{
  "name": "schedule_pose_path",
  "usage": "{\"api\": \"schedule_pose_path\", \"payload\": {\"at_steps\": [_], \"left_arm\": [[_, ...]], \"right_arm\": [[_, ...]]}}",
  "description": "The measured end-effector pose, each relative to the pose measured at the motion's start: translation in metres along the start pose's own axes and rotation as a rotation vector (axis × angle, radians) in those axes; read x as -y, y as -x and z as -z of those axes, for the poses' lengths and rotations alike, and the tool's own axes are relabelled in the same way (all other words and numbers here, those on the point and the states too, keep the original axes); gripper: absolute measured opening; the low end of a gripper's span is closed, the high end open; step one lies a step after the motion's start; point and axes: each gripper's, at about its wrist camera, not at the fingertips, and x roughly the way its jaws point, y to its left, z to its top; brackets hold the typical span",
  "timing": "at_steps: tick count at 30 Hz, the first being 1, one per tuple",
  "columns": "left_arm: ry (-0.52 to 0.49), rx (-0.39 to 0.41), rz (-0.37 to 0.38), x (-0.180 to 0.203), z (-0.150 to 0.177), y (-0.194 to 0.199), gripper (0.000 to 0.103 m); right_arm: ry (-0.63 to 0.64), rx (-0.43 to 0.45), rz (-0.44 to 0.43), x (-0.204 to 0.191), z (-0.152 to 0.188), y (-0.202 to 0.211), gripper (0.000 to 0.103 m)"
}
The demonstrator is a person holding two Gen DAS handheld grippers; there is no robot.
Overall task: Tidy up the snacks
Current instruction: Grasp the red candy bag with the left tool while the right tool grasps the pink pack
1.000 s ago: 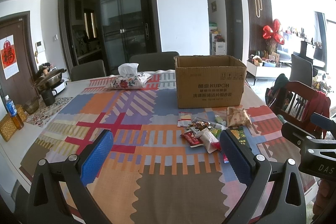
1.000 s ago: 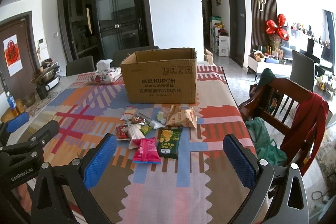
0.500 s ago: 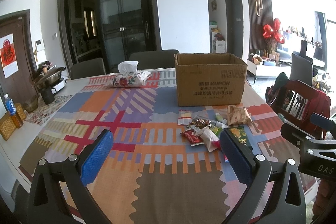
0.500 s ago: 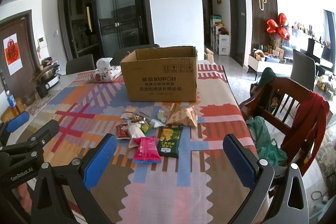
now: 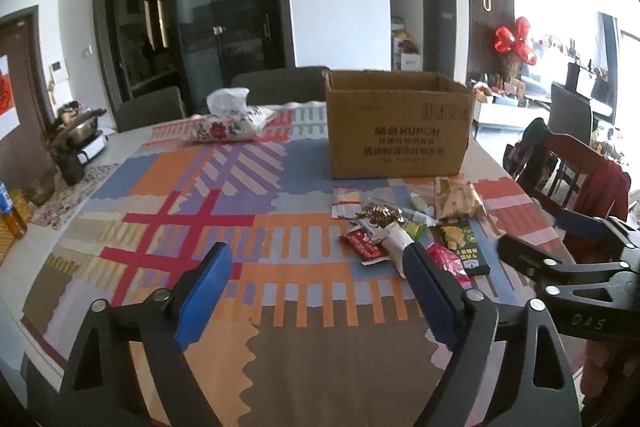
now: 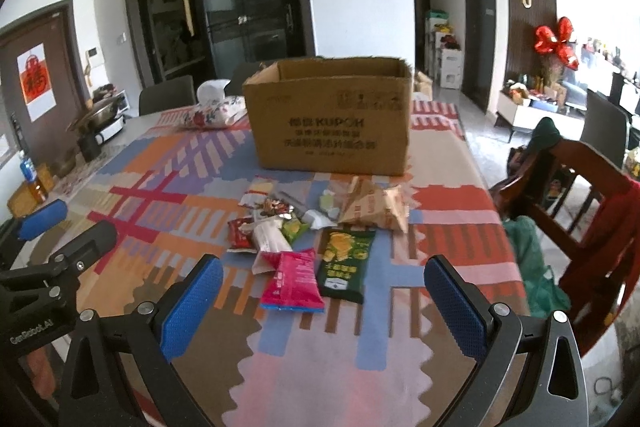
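- A big cardboard box [image 6: 330, 115] stands on the table [image 6: 168, 187] with its top open, just behind the snack pile
- A flowery tissue pack [image 5: 230, 125] lies behind and to the left of the box, well apart from the snacks
- A pot [image 5: 76, 131] and a bottle [image 6: 30, 173] sit at the far left edge of the table
- A wooden chair [image 6: 580, 195] with a red cloth on it stands at the right side of the table
- Nothing lies between the right gripper [image 6: 322, 293] and the snacks; the pink packet [image 6: 294, 281] is the closest one to it
- The pink packet lies flat, and its long side points away from the camera, tipped a bit to the right
- The dark green packet [image 6: 346, 263] lies flat just beside the pink one on the right, long side pointing the same way
- A tan paper bag [image 6: 374, 205] lies behind the green packet, near the box, and it is crumpled
- A white packet [image 6: 268, 239], a red packet [image 6: 240, 233] and some small candies are piled to the left, touching each other
- The right gripper hangs over the table with its blue fingers [image 6: 192, 301] spread wide and holds nothing
- The left gripper [image 5: 316, 291] hangs to the left of the pile, fingers [image 5: 204, 293] also spread wide, holding nothing
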Motion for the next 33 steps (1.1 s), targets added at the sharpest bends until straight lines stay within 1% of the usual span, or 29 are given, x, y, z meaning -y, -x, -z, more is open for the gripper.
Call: {"api": "schedule_pose_path", "payload": {"at_steps": [4,5,6,8,9,12,15,18,20,22,23,25,27,28,29,30,33], "left_arm": [[0.012,-0.048,0.037,0.0,-0.001,-0.023,0.081],[0.014,-0.064,0.052,0.001,-0.001,-0.03,0.079],[0.014,-0.073,0.056,0.001,-0.001,-0.035,0.076],[0.012,-0.099,0.066,0.003,-0.001,-0.05,0.074],[0.011,-0.107,0.067,0.003,-0.001,-0.055,0.073],[0.006,-0.144,0.089,0.006,-0.001,-0.073,0.069],[0.008,-0.18,0.101,0.009,-0.001,-0.091,0.064],[0.018,-0.212,0.116,0.011,0.0,-0.105,0.062],[0.031,-0.239,0.13,0.012,0.002,-0.116,0.06],[0.039,-0.265,0.143,0.014,0.003,-0.125,0.057],[0.046,-0.283,0.148,0.015,0.004,-0.13,0.054],[0.05,-0.293,0.153,0.016,0.005,-0.136,0.052],[0.051,-0.312,0.152,0.018,0.005,-0.143,0.049],[0.057,-0.321,0.16,0.019,0.005,-0.146,0.048],[0.063,-0.33,0.165,0.02,0.005,-0.149,0.045],[0.072,-0.339,0.167,0.02,0.004,-0.152,0.043],[0.093,-0.354,0.172,0.019,0.001,-0.16,0.041]], "right_arm": [[0.019,-0.041,-0.032,-0.006,-0.002,-0.021,0.09],[0.027,-0.059,-0.033,-0.008,-0.001,-0.028,0.089],[0.028,-0.077,-0.043,-0.008,-0.001,-0.035,0.086],[0.028,-0.112,-0.053,-0.009,0.0,-0.046,0.081],[0.025,-0.133,-0.063,-0.009,0.001,-0.053,0.076],[0.028,-0.168,-0.064,-0.01,0.003,-0.068,0.068],[0.036,-0.197,-0.066,-0.011,0.004,-0.079,0.065],[0.035,-0.217,-0.064,-0.011,0.005,-0.088,0.062],[0.029,-0.232,-0.063,-0.011,0.006,-0.093,0.061],[0.021,-0.248,-0.067,-0.009,0.007,-0.099,0.057],[0.011,-0.257,-0.073,-0.008,0.008,-0.101,0.056],[-0.007,-0.271,-0.084,-0.006,0.007,-0.105,0.053],[-0.012,-0.278,-0.092,-0.005,0.006,-0.109,0.049],[-0.01,-0.276,-0.093,-0.006,0.006,-0.11,0.047],[-0.01,-0.275,-0.099,-0.006,0.005,-0.111,0.045],[-0.008,-0.277,-0.106,-0.007,0.003,-0.113,0.041],[-0.013,-0.273,-0.112,-0.007,0.0,-0.116,0.039]]}}
